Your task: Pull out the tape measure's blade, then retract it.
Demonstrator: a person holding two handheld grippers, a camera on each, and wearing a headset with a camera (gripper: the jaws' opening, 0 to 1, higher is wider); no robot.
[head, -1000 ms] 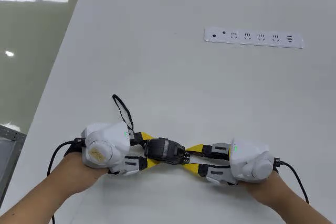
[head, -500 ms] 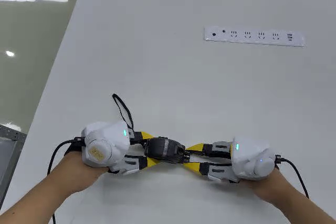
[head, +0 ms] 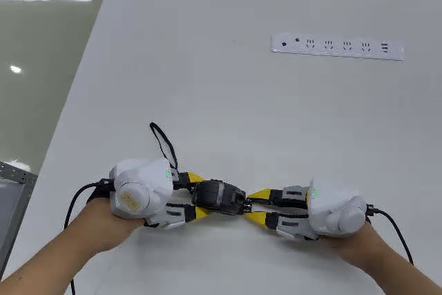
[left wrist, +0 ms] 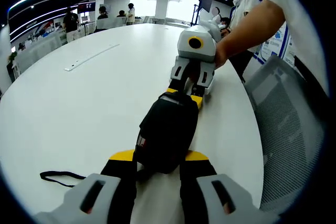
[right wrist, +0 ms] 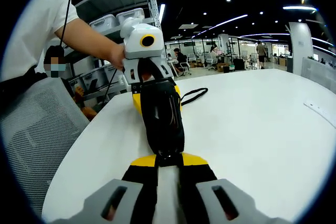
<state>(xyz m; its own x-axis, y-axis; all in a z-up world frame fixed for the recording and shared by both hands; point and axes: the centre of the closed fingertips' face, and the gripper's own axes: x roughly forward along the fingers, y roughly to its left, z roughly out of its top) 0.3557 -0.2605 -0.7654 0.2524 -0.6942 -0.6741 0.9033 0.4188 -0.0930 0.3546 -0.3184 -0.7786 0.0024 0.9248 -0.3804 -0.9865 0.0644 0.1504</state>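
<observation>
Close to the near edge of the counter [head: 207,67], toward its left side, the tape measure [head: 218,197] lies between my two tools, its long axis running roughly along that edge. My left hand-held gripper [head: 197,195] is clenched across the black case from the left, one jaw on each flank. My right hand-held gripper [head: 254,206] comes in from the opposite side, its jaws pinched together on the case's right end, where I judge the blade comes out.

So the pull runs straight along that axis. The left holds the case where it is, and the right, already at the mouth, draws away toward the counter's right edge. The blade is not yet drawn out; the case end sits right against my right jaw tips.

I cannot make out the hook at the blade's tip; it is too small and buried between the yellow pads, so I cannot tell whether I hold the hook or only the case's nose. A black wrist strap [head: 163,144] trails off behind the left gripper, and a power strip [head: 337,46] lies well apart toward the far right.
</observation>
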